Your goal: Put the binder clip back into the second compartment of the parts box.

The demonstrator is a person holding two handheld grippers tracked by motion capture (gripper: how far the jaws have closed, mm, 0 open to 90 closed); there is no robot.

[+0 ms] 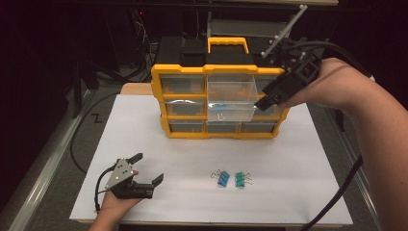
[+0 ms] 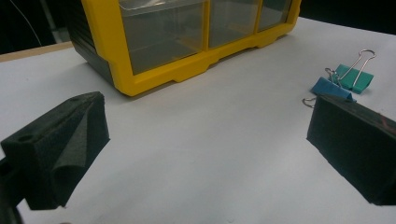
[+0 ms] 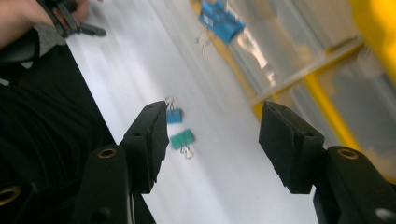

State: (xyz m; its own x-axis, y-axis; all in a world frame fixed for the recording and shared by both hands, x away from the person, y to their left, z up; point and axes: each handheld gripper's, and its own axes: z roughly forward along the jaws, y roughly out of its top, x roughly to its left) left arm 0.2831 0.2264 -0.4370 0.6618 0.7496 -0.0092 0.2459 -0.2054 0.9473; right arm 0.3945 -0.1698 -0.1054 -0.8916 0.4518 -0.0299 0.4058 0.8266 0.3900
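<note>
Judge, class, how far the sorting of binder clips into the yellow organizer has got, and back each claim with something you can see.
Done: one drawer of the organizer is pulled out and a blue clip already lies inside. In hand: nothing; the right gripper hangs open beside that drawer, and the left gripper rests open on the table. Left: a blue binder clip and a green binder clip lie on the table, and the drawer probably needs closing.

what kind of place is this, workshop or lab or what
Probably a lab or workshop bench set up for recording: a white-topped table, a yellow-and-black plastic drawer organiser with clear drawers, and cables and equipment in the dark behind it.
</note>
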